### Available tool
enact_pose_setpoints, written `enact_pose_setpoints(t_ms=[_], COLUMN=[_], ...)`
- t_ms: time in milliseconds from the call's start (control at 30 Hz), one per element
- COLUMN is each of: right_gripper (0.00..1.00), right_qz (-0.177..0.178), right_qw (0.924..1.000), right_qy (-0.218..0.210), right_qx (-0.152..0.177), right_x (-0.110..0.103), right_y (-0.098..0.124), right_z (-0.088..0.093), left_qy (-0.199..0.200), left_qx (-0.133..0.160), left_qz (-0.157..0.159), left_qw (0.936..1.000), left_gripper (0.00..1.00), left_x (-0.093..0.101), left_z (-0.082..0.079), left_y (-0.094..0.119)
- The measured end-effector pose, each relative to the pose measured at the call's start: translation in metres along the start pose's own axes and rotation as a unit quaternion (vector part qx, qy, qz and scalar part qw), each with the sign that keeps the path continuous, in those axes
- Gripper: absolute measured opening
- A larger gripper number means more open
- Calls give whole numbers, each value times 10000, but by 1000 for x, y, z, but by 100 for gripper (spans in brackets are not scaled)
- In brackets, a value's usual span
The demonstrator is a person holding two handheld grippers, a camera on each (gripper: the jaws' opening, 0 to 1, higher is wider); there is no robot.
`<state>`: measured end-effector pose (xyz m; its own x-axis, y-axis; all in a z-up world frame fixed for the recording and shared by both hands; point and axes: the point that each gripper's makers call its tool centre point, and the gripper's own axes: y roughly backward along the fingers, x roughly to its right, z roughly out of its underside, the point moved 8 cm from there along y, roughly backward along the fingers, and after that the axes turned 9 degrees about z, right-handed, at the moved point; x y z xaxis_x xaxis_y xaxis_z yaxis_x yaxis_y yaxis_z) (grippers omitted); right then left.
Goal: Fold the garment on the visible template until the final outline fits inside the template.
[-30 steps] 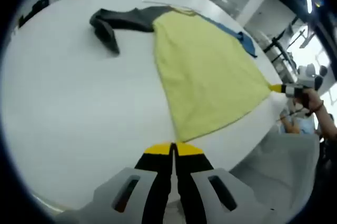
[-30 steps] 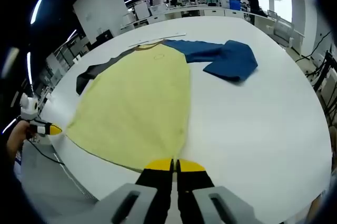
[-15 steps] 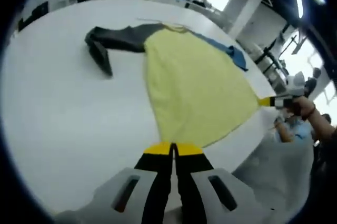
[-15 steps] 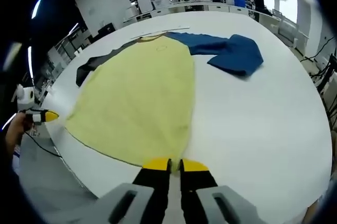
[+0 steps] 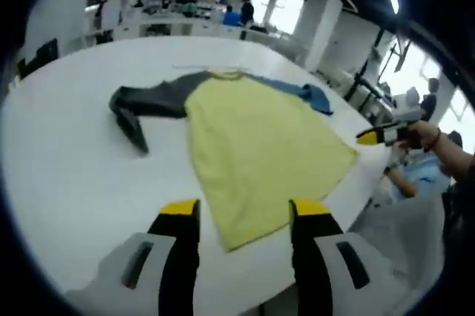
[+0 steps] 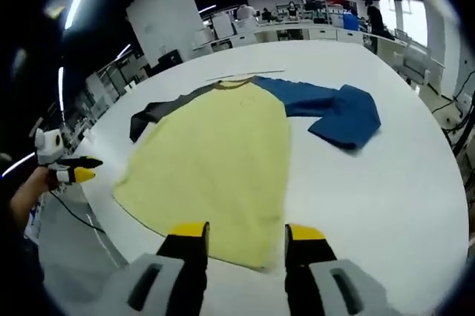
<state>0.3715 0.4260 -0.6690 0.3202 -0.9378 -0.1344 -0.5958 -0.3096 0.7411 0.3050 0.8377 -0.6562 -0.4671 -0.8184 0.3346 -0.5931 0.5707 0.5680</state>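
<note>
- Across the left gripper view, a round white worktop (image 5: 67, 175) carries a long-sleeved garment with a pale yellow body (image 5: 256, 149), lying flat and spread out.
- Garment's dark grey sleeve (image 5: 141, 108) extends toward the view's left and bends back near its cuff; its blue sleeve (image 5: 304, 93) runs off to the far right side of the yellow body.
- Left tool (image 5: 245, 216) rises from the bottom of that view with yellow-tipped black jaws standing wide apart, nothing between them; the near hem corner of the yellow body lies in line with the gap, and contact cannot be judged.
- Right tool (image 5: 375, 136) shows at the right edge of the same view, held in a hand (image 5: 423, 134) just off the worktop's rim, beside the hem's far corner.
- Across the right gripper view, the same garment (image 6: 223, 160) lies flat on the worktop (image 6: 386, 182), collar at the far side, hem toward the camera.
- Blue sleeve (image 6: 338, 112) is bent and spread to the right; grey sleeve (image 6: 159, 108) lies to the left.
- Right tool (image 6: 245, 238) has its jaws set wide, empty, with the hem edge lying between and just ahead of the tips.
- Left tool (image 6: 78, 171) appears at the left edge, held in a hand (image 6: 33, 190), clear of the worktop's rim.
- No template outline can be made out in either view.
</note>
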Motion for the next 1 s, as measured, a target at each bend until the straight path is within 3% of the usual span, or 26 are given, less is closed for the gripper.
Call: enact_pose_setpoints(t_ms=[167, 300, 567, 1000], right_gripper=[53, 57, 54, 43], right_qz=[-7, 1, 205, 252], right_qw=[9996, 9990, 9944, 9880], right_qy=[195, 321, 930, 1474], right_qx=[180, 299, 452, 395], right_x=[4, 9, 31, 60], right_y=[6, 9, -6, -52], right_z=[-15, -30, -57, -84], left_qy=[-159, -81, -261, -422], left_qx=[130, 214, 272, 329], left_qz=[-60, -85, -198, -252], left_qw=[9998, 9997, 9991, 9982], left_gripper=[62, 65, 82, 89], left_x=[-9, -2, 7, 21], left_z=[-3, -7, -12, -17], left_y=[3, 4, 6, 6])
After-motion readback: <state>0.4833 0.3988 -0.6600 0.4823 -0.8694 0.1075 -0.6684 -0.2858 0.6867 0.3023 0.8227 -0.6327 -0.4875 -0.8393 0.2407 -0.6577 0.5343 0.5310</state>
